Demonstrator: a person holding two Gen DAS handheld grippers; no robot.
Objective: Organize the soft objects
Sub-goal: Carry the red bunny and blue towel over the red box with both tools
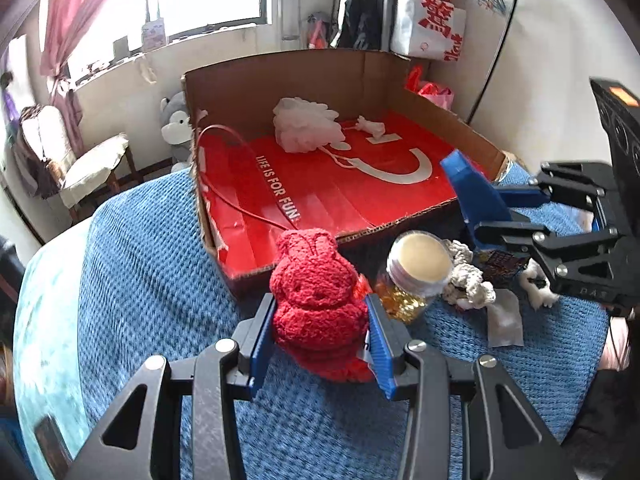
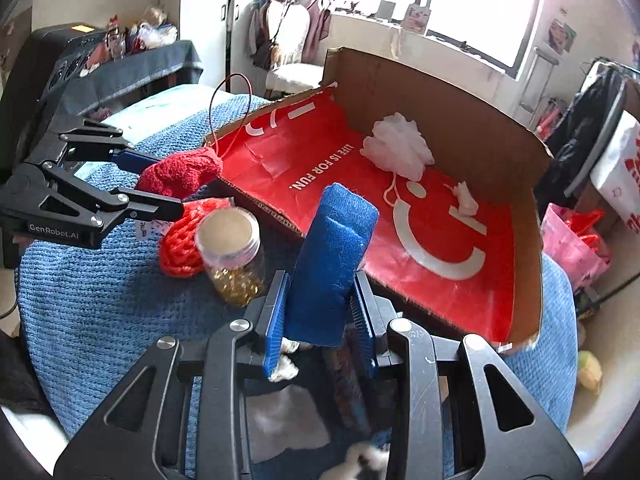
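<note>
Both grippers are loaded and poised at the near edge of the box, so the step in hand appears to be the carry of two soft items toward it. At left, the left gripper (image 1: 320, 320) is clamped on a red knitted plush figure (image 1: 316, 300), its blue pads pressing the plush from either side, raised above the blue knit blanket (image 1: 140, 280) just short of the box's front lip. To its right on the blanket stands a clear screw-top jar (image 1: 416, 268) with gold pieces inside; it is hard, and by judgement not part of the sorting. Beside the jar lie a cream crocheted item (image 1: 468, 276) and a grey cloth (image 1: 504, 320), with a small white furry thing further right whose nature cannot be told. At right, the right gripper (image 2: 322, 320) is closed on a blue sponge-like block (image 2: 332, 256), held upright just before the box's front edge. The container is a shallow cardboard box (image 1: 288, 76) lined with a red printed paper bag (image 1: 320, 192); it holds a white mesh bath pouf (image 1: 308, 128) with its cord and a small white scrap (image 1: 372, 126) near the back wall. The next move calls for lifting each item over the low front wall and releasing onto bare lining, apart from the pouf, without tipping the jar.
</note>
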